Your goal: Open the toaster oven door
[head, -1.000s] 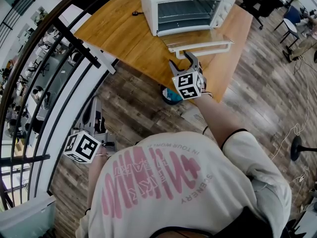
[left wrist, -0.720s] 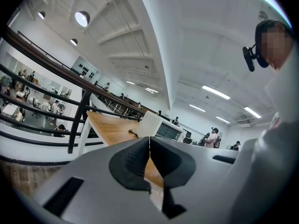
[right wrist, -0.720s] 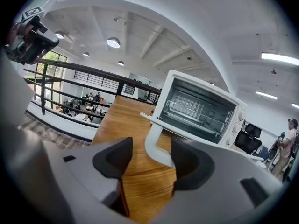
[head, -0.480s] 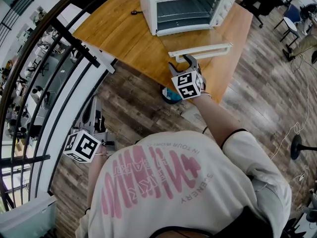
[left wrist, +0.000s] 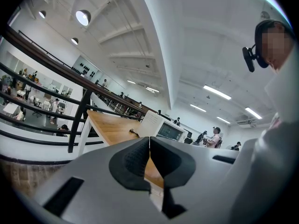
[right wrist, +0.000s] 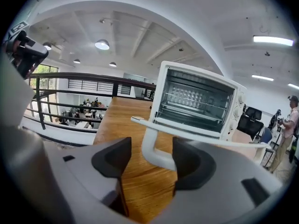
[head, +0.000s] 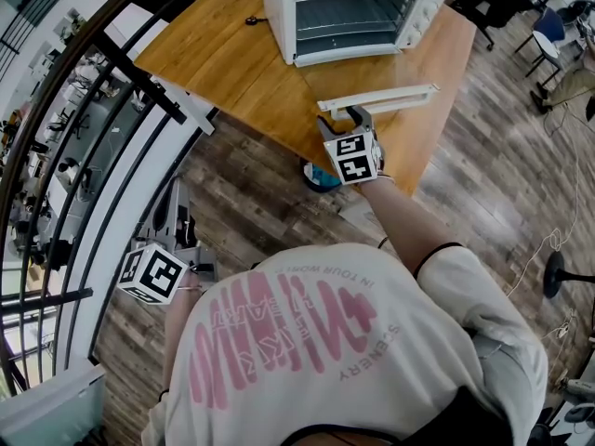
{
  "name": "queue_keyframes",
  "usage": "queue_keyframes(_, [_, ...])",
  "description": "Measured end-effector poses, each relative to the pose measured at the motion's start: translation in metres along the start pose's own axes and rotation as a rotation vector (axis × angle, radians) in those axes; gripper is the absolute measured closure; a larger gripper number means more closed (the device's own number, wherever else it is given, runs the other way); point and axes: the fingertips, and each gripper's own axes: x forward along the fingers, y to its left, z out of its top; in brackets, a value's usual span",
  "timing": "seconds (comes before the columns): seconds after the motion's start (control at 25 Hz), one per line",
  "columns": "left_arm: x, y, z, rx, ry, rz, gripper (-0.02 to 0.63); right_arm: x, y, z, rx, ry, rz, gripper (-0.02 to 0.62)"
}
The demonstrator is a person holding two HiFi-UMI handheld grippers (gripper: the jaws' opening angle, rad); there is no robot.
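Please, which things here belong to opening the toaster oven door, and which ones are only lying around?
For the job: toaster oven, its door handle, right tongs open around that handle.

Just around: left tongs, shut; small black thing on the table; blue object on the floor; railing.

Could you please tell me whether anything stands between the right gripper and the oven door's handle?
Nothing visible does: the handle sits between the right gripper's open jaws, with a gap beside one pad, above the wooden table.
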Motion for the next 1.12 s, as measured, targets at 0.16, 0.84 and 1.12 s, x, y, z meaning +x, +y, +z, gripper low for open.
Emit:
queue_keyframes(0.16, [0.002, 0.001, 0.0, 0.0, 0.003, 0.003, 0.584, 0.001, -0.001, -0.002, 0.044, 0.01, 0.002, 0.319])
queue_keyframes(0.84, [0.034, 0.017, 0.01, 0.0, 0.089, -0.056, 0.584, 0.004, -0.002, -0.011, 0.157, 0.037, -0.007, 0.284])
queue_keyframes(1.12, [0.09, 0.024, 0.031, 0.015, 0.131, -0.168, 0.584, 0.006, 0.005, -0.011, 0.147, 0.044, 0.003, 0.239])
